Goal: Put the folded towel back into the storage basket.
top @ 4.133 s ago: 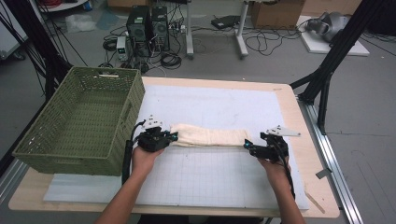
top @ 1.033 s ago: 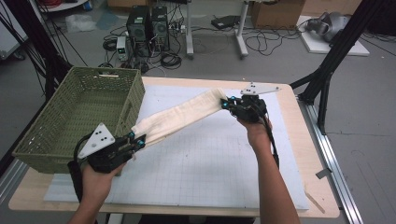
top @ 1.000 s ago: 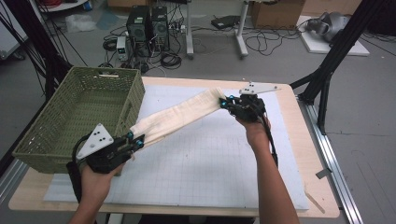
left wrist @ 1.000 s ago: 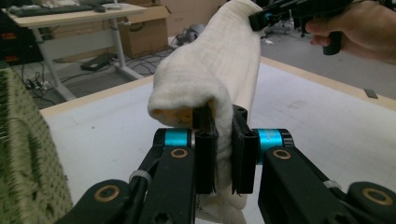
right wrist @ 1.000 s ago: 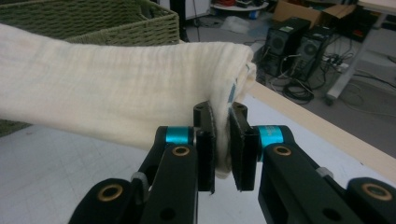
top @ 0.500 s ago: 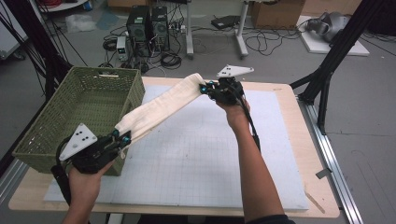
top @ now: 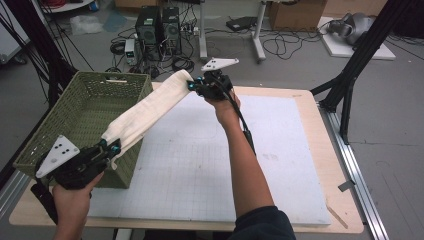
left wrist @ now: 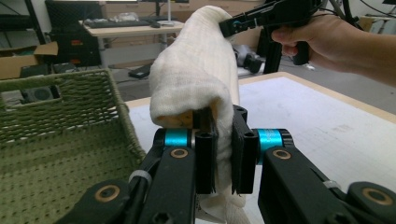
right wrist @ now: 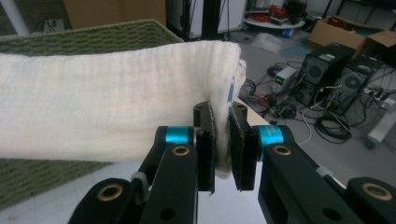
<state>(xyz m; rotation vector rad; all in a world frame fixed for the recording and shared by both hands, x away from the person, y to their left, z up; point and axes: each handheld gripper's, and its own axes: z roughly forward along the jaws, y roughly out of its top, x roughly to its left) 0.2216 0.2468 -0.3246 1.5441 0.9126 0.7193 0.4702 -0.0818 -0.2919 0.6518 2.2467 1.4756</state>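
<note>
Two grippers held the folded cream towel (top: pixel 145 111) by its ends, and the whole span had swung leftward over the last second. A second ago the towel stretched diagonally above the middle of the desk (top: pixel 300 165); now its lower end hung just over the near right corner of the green woven basket (top: pixel 75 115), and its upper end rose above the basket's far right corner.

The left gripper (top: pixel 109 147) was pinching the towel's lower end, the cloth squeezed between its jaws and bulging above them in the left gripper view (left wrist: pixel 223 154). The right gripper (top: pixel 194 86) was likewise clamped on the upper end, with a fold of cloth caught between its jaws in the right gripper view (right wrist: pixel 222 144). Four seconds back the towel lay flat on the desk between the two hands; now it hung clear of the surface, taut and tilted, high at the right gripper and low at the left.

Judging by that shift, the work in hand was carrying the folded towel to the basket. The lift and most of the travel looked done. What remained, as I read it, was bringing the right end farther left over the basket's opening, lowering both ends inside, and letting go.
</note>
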